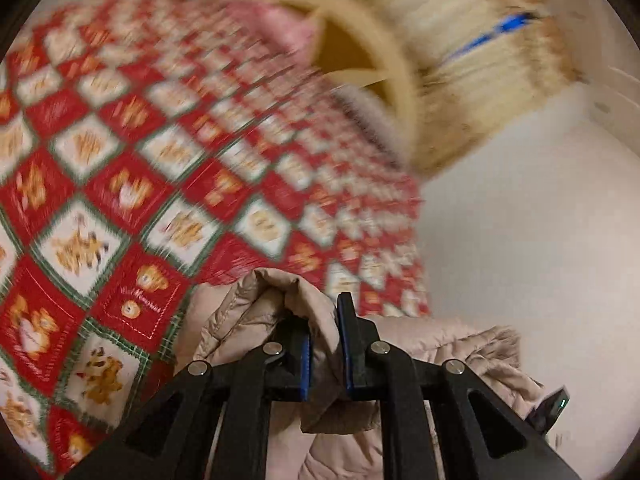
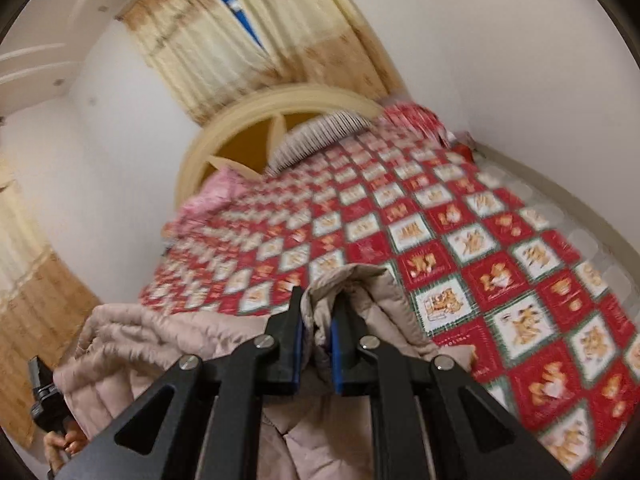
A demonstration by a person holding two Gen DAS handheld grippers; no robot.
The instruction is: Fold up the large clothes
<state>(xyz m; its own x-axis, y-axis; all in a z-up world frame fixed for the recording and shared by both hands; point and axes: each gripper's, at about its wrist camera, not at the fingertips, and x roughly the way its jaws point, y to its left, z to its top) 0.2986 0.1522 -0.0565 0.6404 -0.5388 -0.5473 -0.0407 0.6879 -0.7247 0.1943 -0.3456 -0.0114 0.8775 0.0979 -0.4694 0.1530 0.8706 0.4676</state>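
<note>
Beige quilted jacket (image 1: pixel 320 332) — bunched, lifted above the bed, hanging slack.

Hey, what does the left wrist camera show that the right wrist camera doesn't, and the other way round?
Only the left wrist view: the left gripper shut on a fold of the beige quilted jacket.

Only the right wrist view: the right gripper shut on another fold, a hand at lower left, and a second curtain by the left edge.

Both: the red patchwork bedspread, round headboard, pink pillow and window curtains.
</note>
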